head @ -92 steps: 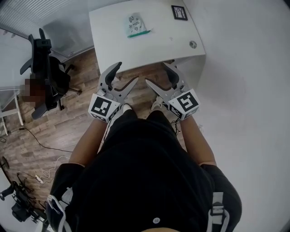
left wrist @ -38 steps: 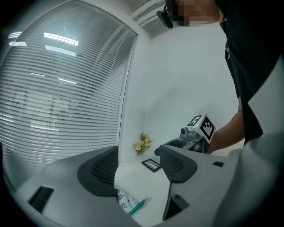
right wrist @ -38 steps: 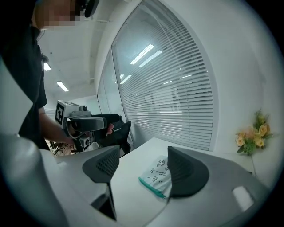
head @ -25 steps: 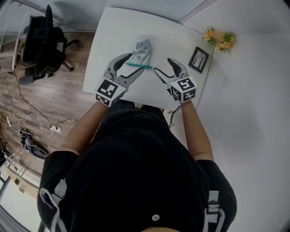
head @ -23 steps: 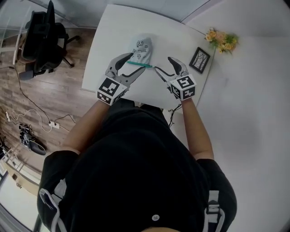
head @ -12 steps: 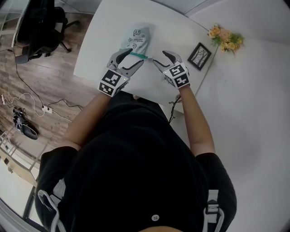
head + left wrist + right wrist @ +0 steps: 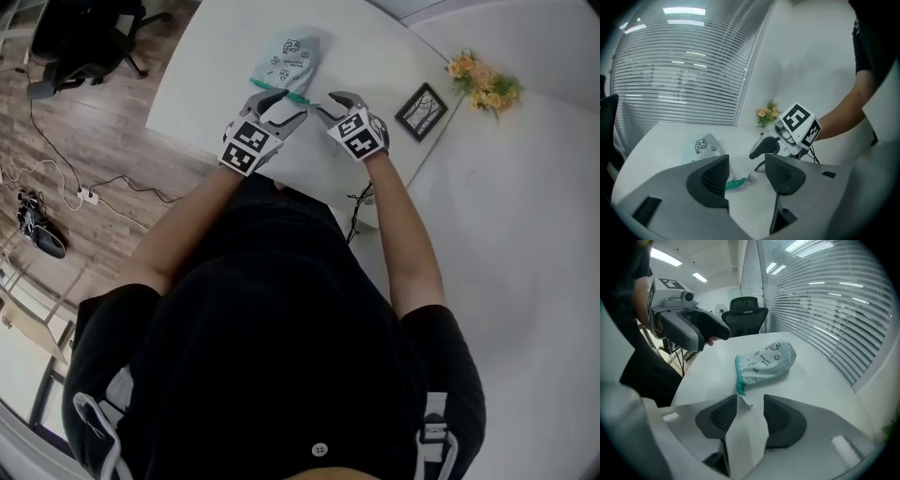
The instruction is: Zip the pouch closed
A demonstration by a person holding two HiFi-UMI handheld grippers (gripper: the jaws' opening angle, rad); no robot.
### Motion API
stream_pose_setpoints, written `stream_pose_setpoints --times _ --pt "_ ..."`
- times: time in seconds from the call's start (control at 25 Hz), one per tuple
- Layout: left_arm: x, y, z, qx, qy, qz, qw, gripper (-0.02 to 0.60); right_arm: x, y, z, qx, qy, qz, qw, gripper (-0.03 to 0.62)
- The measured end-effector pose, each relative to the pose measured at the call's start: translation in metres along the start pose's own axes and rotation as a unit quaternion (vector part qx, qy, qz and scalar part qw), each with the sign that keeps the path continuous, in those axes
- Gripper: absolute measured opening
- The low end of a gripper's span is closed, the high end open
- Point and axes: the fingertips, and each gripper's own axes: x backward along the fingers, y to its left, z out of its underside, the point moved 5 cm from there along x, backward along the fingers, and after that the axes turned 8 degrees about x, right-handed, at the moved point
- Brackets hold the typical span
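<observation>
Both grippers (image 7: 292, 103) (image 7: 325, 102) dipped toward pouch (image 7: 291, 56), jaws closing on nothing.

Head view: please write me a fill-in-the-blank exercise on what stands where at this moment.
The pouch lies on a white ____.
Next to the picture frame stands a bunch of ____.
On the wooden floor stands a black office ____.
Missing words: table; flowers; chair.

A white table (image 7: 214, 58) on wood floor (image 7: 84, 131), black office chair (image 7: 80, 42) near it, slatted blinds (image 7: 679, 70) behind.
</observation>
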Motion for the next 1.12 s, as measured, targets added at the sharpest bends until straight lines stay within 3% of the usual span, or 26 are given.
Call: stream_pose_setpoints --times 0.32,0.68,0.84,1.12 --pt "-0.007 0.005 0.022 -0.008 0.031 -0.005 0.9995 0.238 -0.031 0.008 0.008 0.095 0.058 -0.013 0.994 0.158" --pt "-0.012 0.007 0.038 0.008 0.052 0.000 0.9986 0.199 -0.049 0.015 0.011 0.155 0.081 -0.018 0.984 0.078" --pt "-0.013 0.009 0.045 0.010 0.062 -0.002 0.9980 0.193 -0.053 0.017 0.009 0.140 0.084 -0.025 0.986 0.032" --pt "-0.018 0.018 0.064 0.015 0.096 -0.019 0.9951 0.159 -0.052 0.027 -0.009 0.067 0.056 -0.043 0.995 0.026"
